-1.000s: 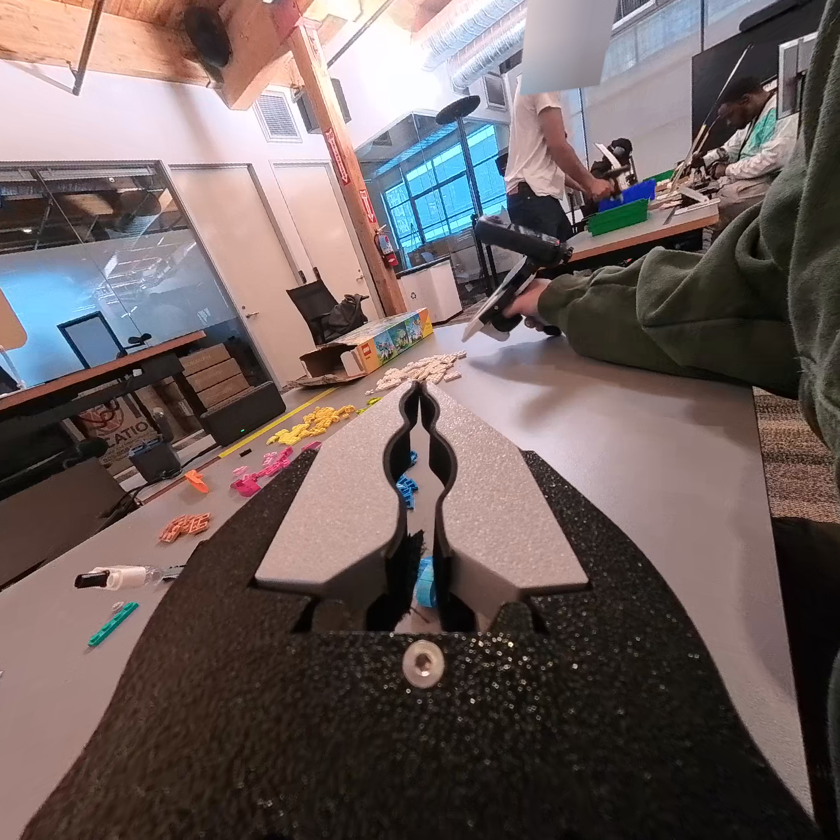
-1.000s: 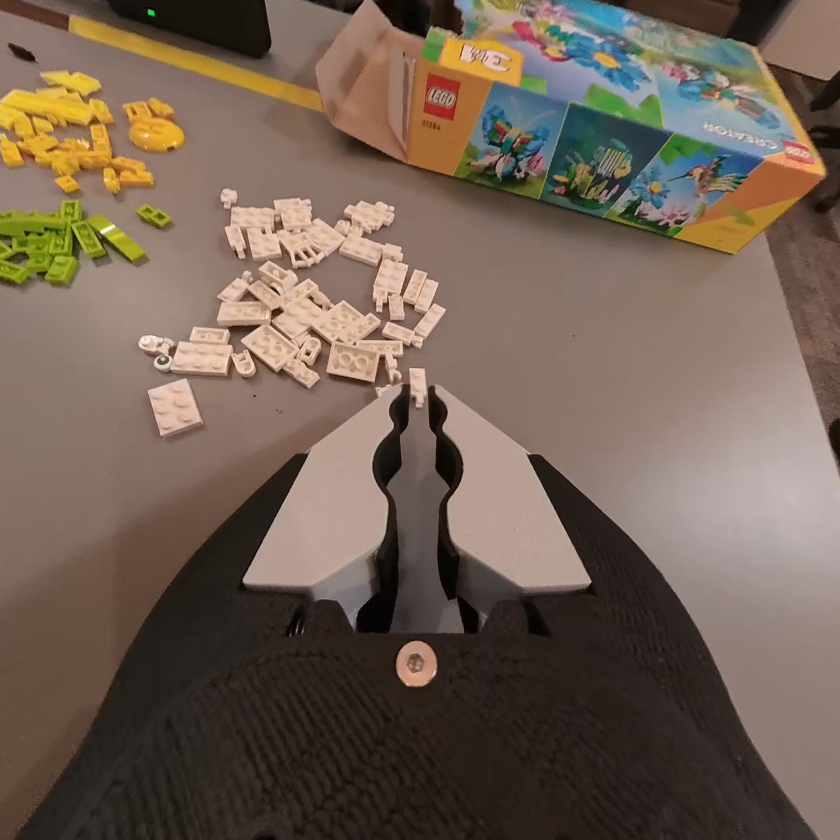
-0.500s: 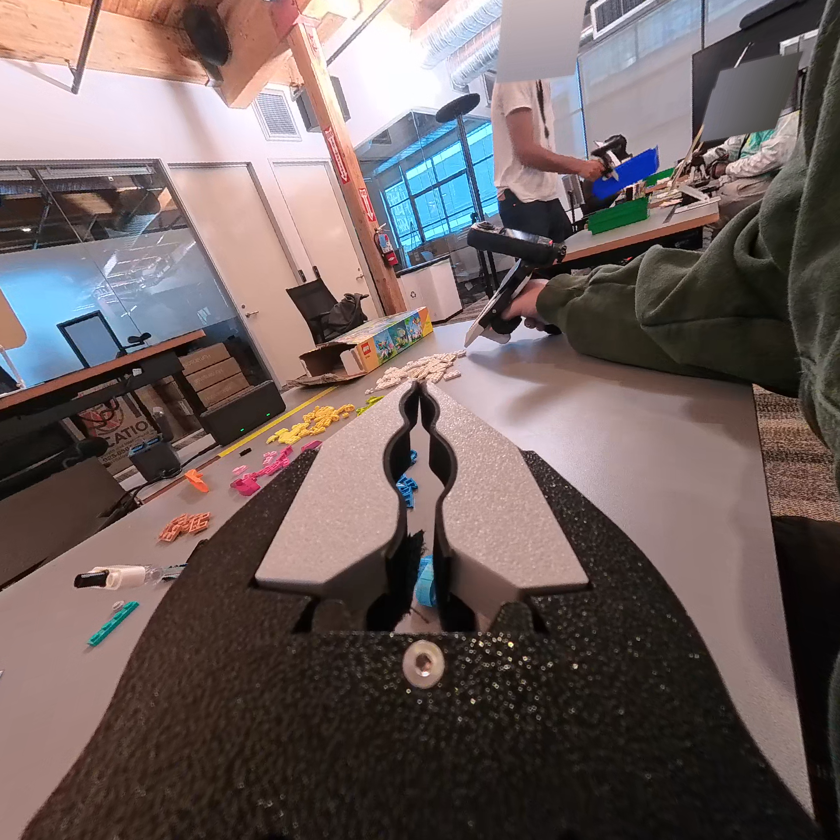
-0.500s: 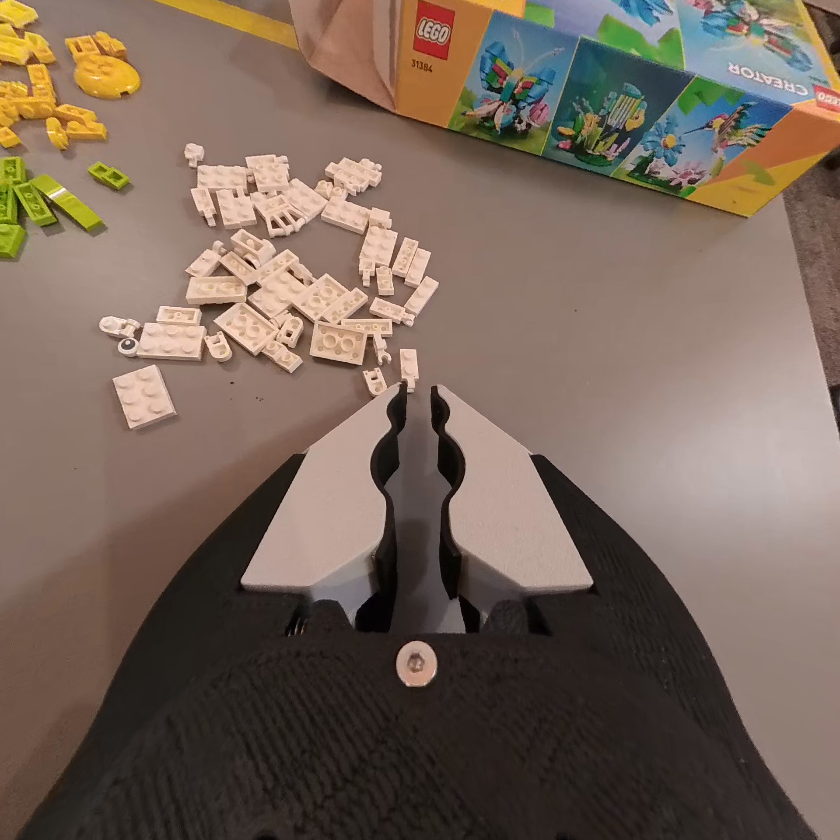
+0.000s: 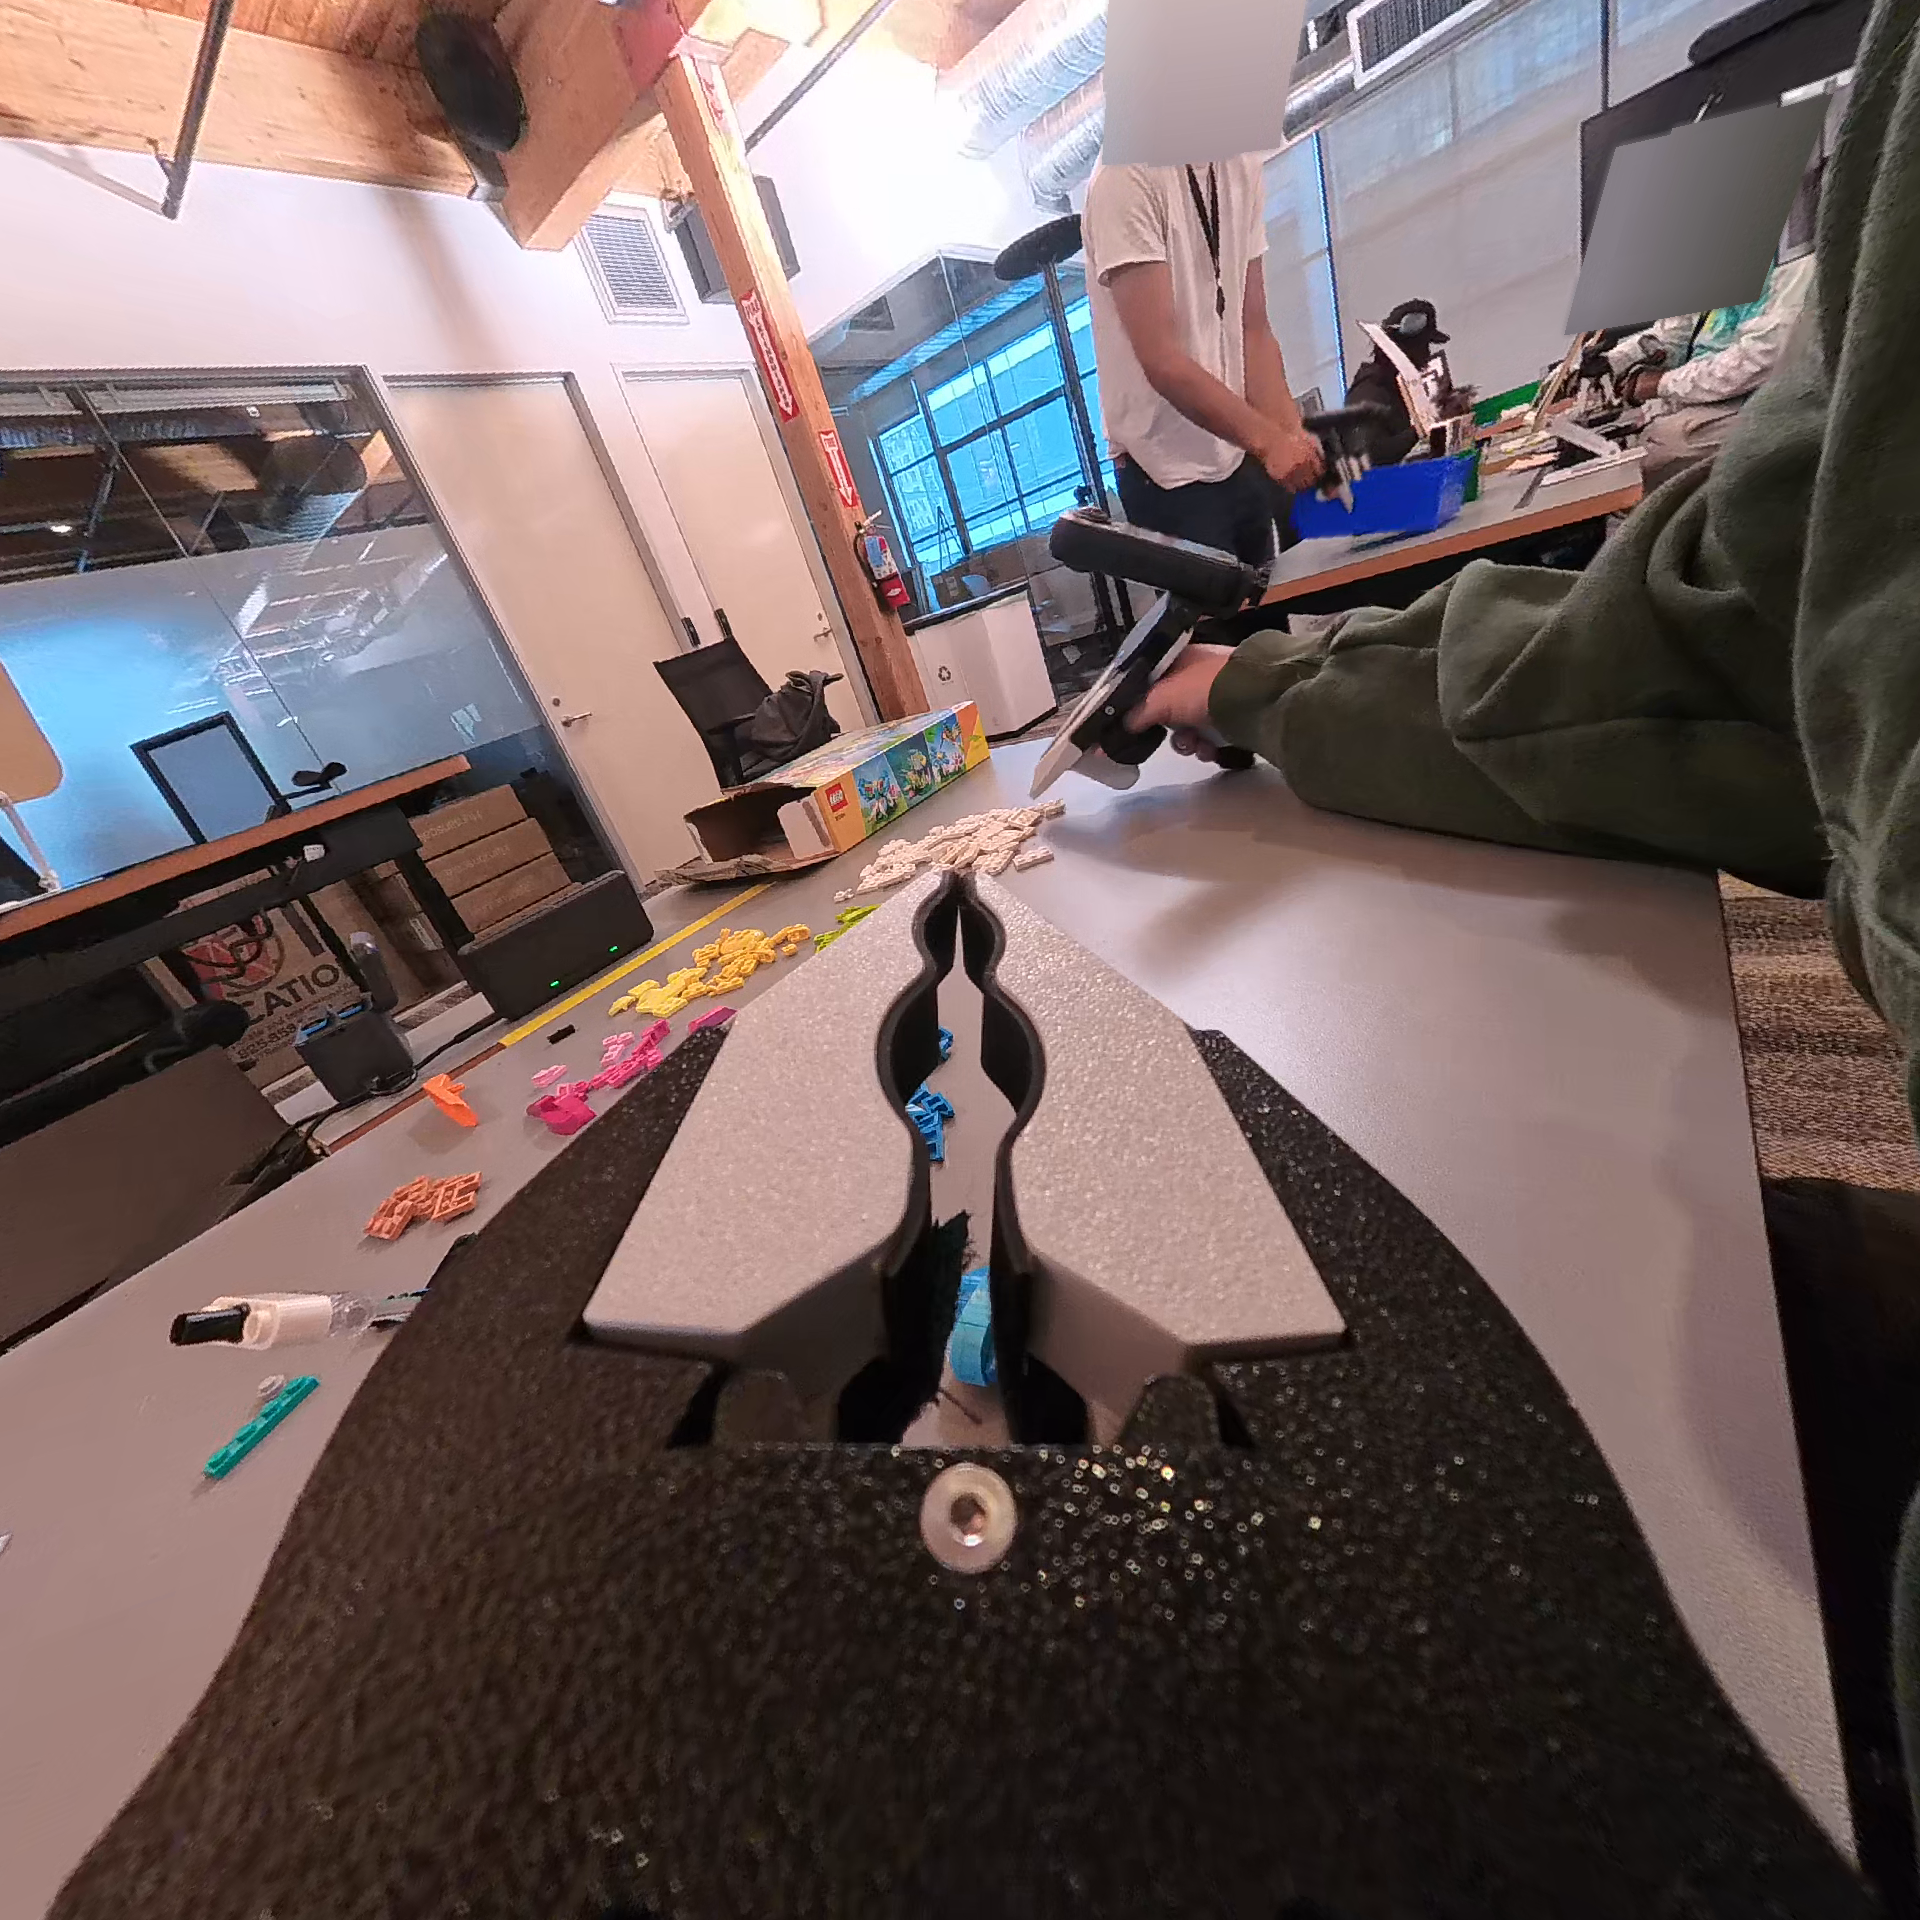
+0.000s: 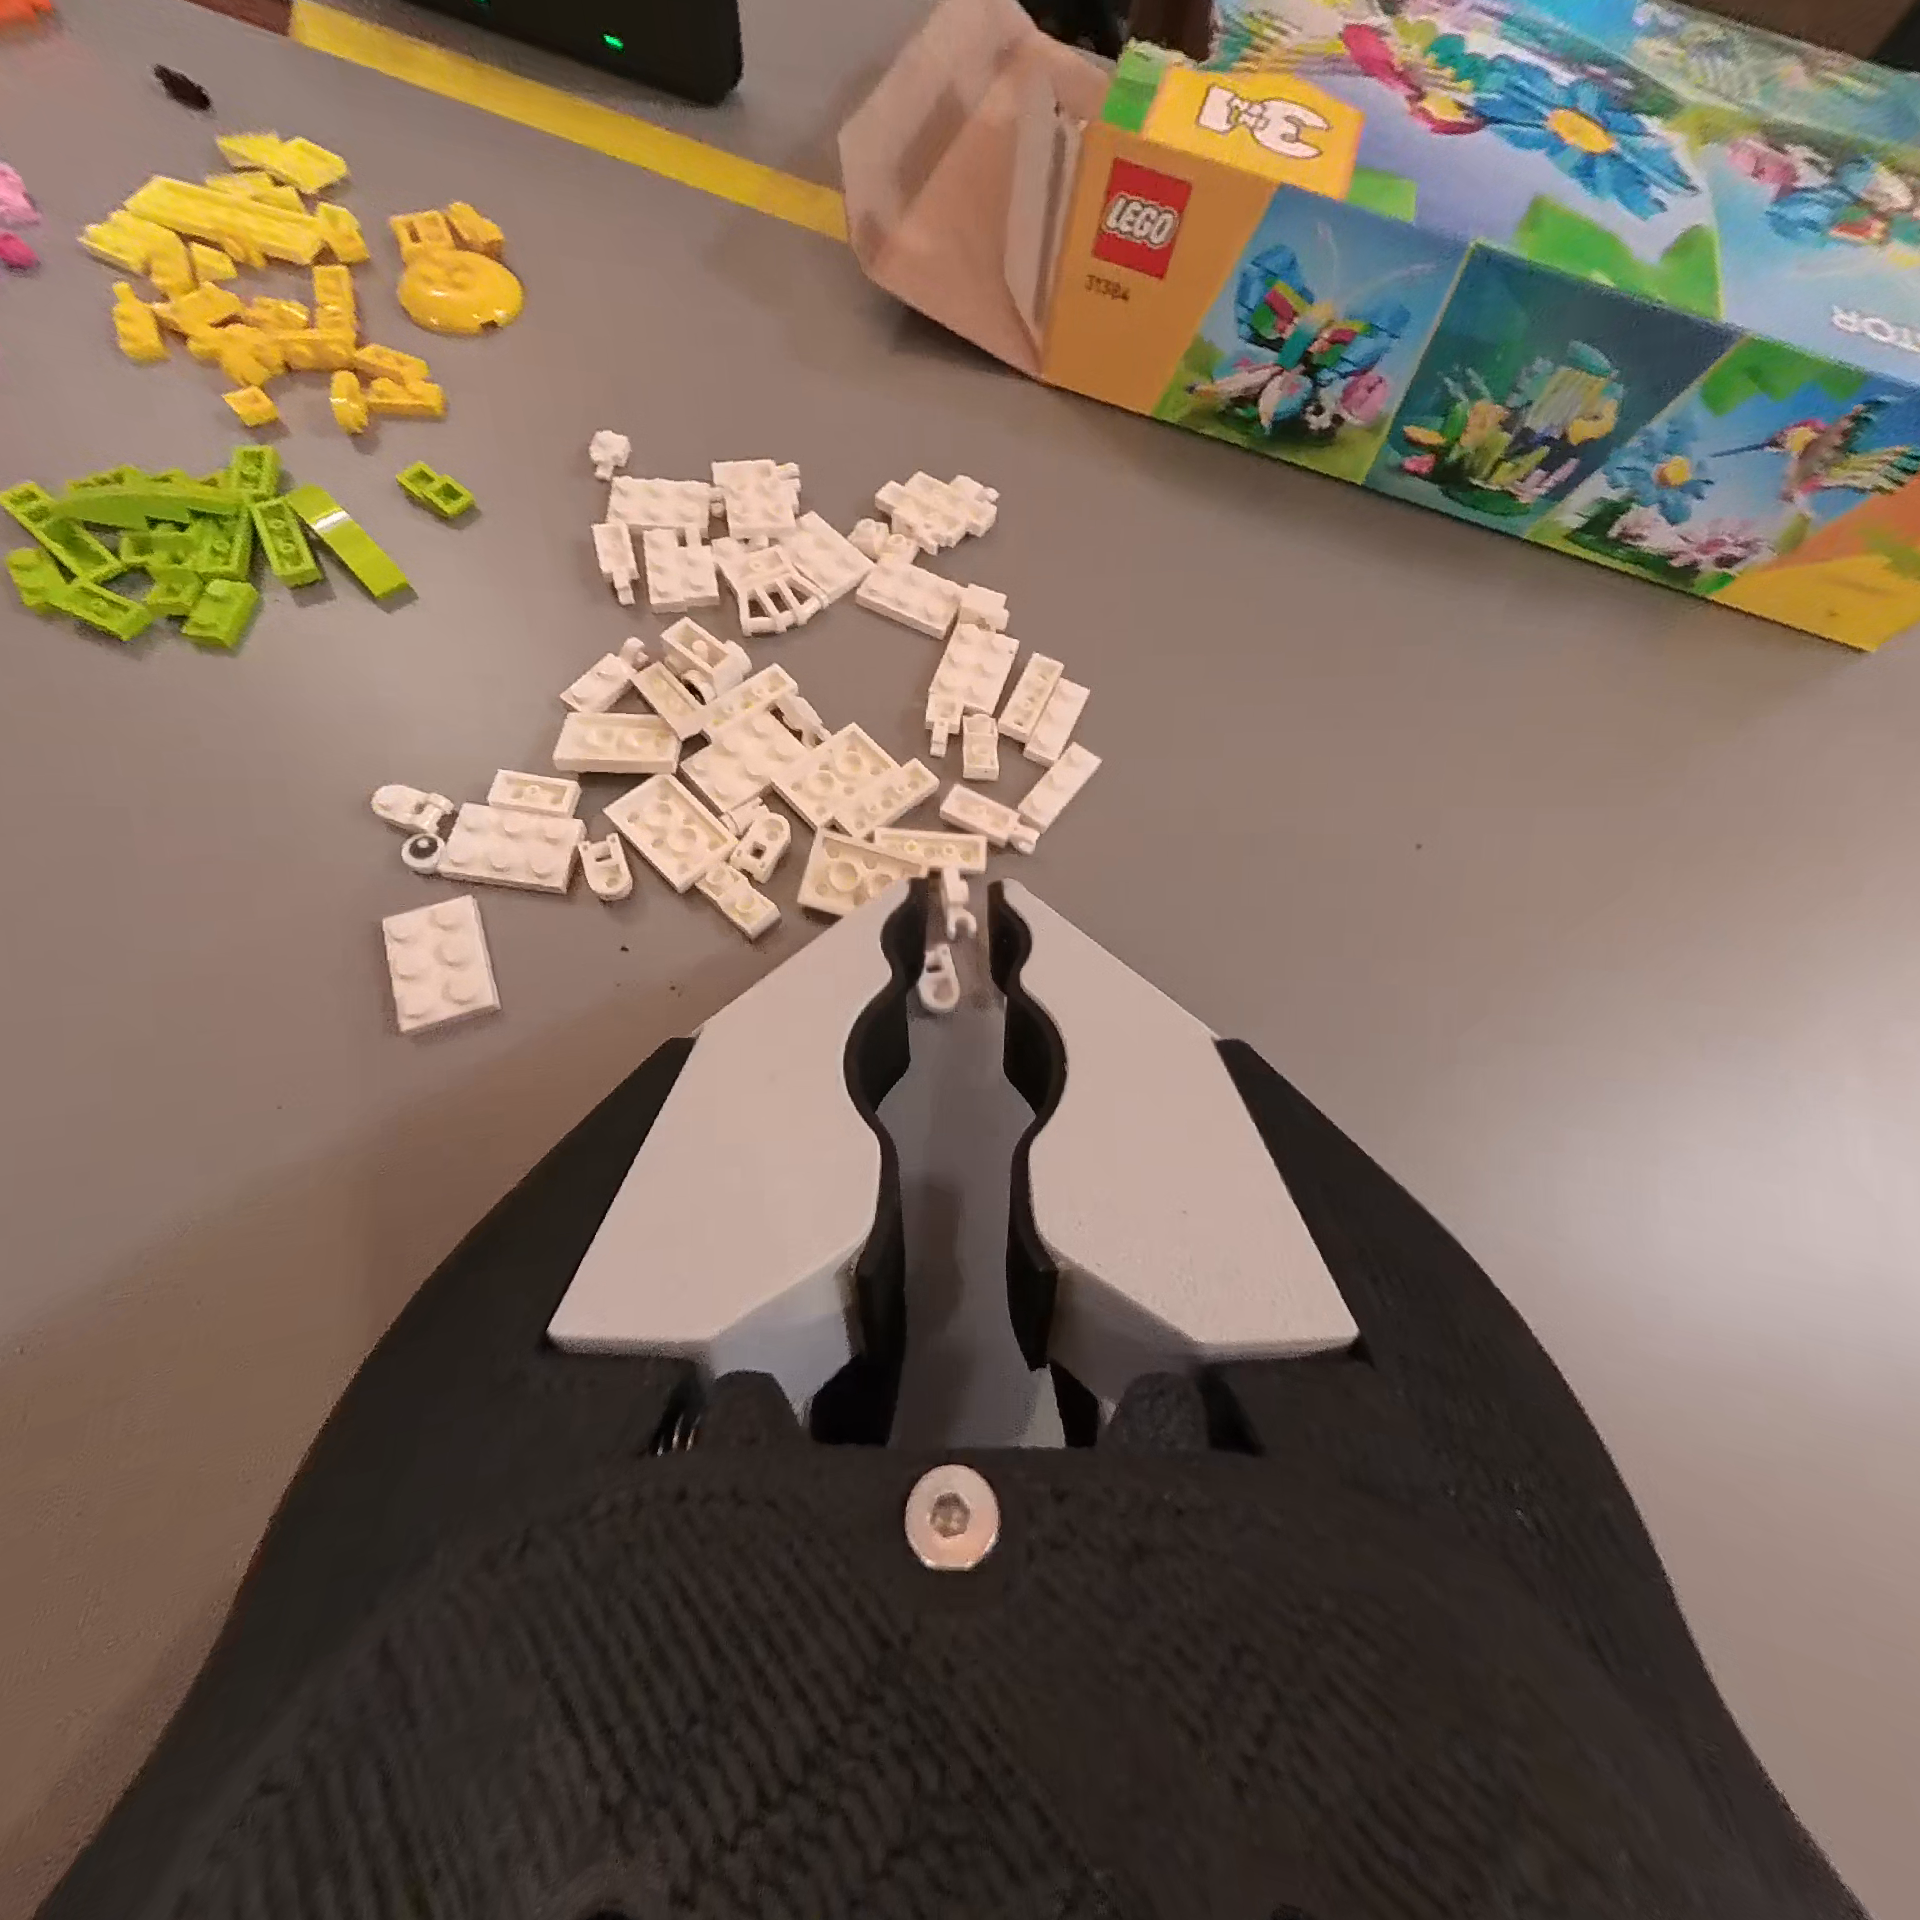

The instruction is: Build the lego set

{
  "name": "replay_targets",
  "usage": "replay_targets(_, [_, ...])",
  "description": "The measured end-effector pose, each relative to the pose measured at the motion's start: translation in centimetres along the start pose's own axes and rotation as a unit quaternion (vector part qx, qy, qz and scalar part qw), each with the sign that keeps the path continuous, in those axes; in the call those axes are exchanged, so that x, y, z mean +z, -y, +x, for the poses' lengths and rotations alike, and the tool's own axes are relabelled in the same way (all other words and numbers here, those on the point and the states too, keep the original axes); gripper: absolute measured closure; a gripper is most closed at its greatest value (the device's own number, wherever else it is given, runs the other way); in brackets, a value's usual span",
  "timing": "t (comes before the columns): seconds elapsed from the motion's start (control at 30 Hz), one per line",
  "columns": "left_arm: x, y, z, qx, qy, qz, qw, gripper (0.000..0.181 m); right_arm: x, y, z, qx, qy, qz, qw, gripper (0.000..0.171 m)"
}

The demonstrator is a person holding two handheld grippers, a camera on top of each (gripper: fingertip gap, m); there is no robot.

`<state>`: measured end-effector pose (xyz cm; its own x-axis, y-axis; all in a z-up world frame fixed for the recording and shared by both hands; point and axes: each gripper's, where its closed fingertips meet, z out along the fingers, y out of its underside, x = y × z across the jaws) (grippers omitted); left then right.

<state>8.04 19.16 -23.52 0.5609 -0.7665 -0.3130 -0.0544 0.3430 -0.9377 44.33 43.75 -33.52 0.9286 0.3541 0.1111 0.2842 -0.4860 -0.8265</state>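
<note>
My right gripper [image 6: 956,896] is open a little, low over the grey table [image 6: 1351,935] at the near edge of a pile of white Lego pieces [image 6: 769,727]. A small white clip piece [image 6: 938,975] lies on the table between its fingers, with another tiny white piece at the tips. My left gripper [image 5: 956,883] is shut and empty, resting low over the table. Blue pieces [image 5: 928,1117] show under it through the gap. In the left wrist view the right gripper [image 5: 1049,784] tilts down onto the white pile [image 5: 966,842], held by a hand with a green sleeve [image 5: 1558,707].
The opened Lego box [image 6: 1455,343] lies behind the white pile. Yellow pieces [image 6: 270,301] and lime green pieces [image 6: 166,551] lie to the left. Pink pieces [image 5: 603,1081], orange pieces [image 5: 426,1205], a marker [image 5: 270,1325] and a teal strip [image 5: 260,1425] lie left of my left gripper. There is about 45 cm between the tips of the two grippers.
My right gripper let go of a small white piece, opened wider, and moved forward over small pieces at the pile's edge. My left gripper has not moved.
</note>
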Motion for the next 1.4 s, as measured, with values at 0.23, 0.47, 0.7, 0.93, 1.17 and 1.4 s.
replay_targets(0.23, [0.0,0.0,0.0,0.001,0.001,-0.001,1.000,0.181,0.4,-0.4,0.1,0.008,0.019,-0.016,1.000,0.159])
replay_targets(0.47, [0.0,0.0,0.0,0.003,0.000,-0.001,1.000,0.181,0.8,-0.9,-0.1,-0.009,0.028,-0.035,0.999,0.168])
replay_targets(0.7, [0.0,-0.1,-0.2,0.005,0.005,-0.003,1.000,0.181,0.0,1.4,-0.9,-0.042,0.022,0.026,0.999,0.171])
replay_targets(0.93, [0.0,-0.1,-0.3,0.010,0.007,-0.006,1.000,0.181,-0.7,1.2,0.0,-0.058,-0.002,0.003,0.998,0.170])
replay_targets(1.17, [0.0,-0.1,-0.3,0.012,0.008,-0.007,1.000,0.181,0.3,-1.0,0.1,-0.030,0.003,-0.033,0.999,0.163])
replay_targets(1.4, [0.0,-0.1,-0.3,0.011,0.008,-0.008,1.000,0.181,0.7,-1.1,0.3,-0.017,0.005,-0.041,0.999,0.160])
